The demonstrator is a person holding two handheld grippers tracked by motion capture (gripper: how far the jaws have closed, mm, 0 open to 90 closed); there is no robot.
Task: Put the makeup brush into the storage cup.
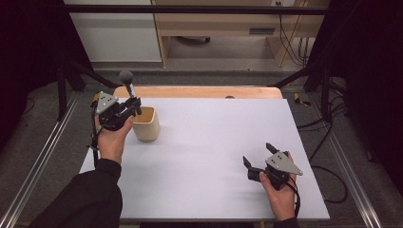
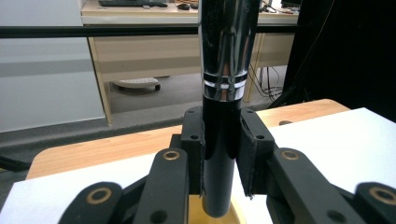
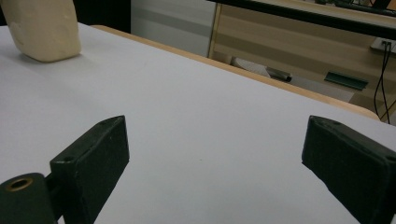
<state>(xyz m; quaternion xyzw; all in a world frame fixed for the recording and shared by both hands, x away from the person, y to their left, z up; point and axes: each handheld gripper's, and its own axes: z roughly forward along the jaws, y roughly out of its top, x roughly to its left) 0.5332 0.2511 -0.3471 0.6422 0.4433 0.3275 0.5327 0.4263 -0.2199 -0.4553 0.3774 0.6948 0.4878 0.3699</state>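
Observation:
A makeup brush (image 1: 129, 88) with a dark fluffy head, chrome ferrule and black handle stands upright at the table's back left. My left gripper (image 1: 135, 105) is shut on its handle just above a cream square cup (image 1: 146, 123). In the left gripper view the black handle (image 2: 219, 177) is pinched between both pads, its lower end hanging over the cup's yellowish opening (image 2: 196, 212). My right gripper (image 1: 259, 154) rests low at the front right, open, with nothing between its fingers. The cup (image 3: 44, 28) lies far off in the right gripper view.
A white sheet (image 1: 214, 142) covers the table; a wooden edge (image 1: 199, 91) shows along the back. Black frame bars (image 1: 190, 9) and cables (image 1: 328, 137) surround the table. A desk (image 2: 140, 42) stands beyond.

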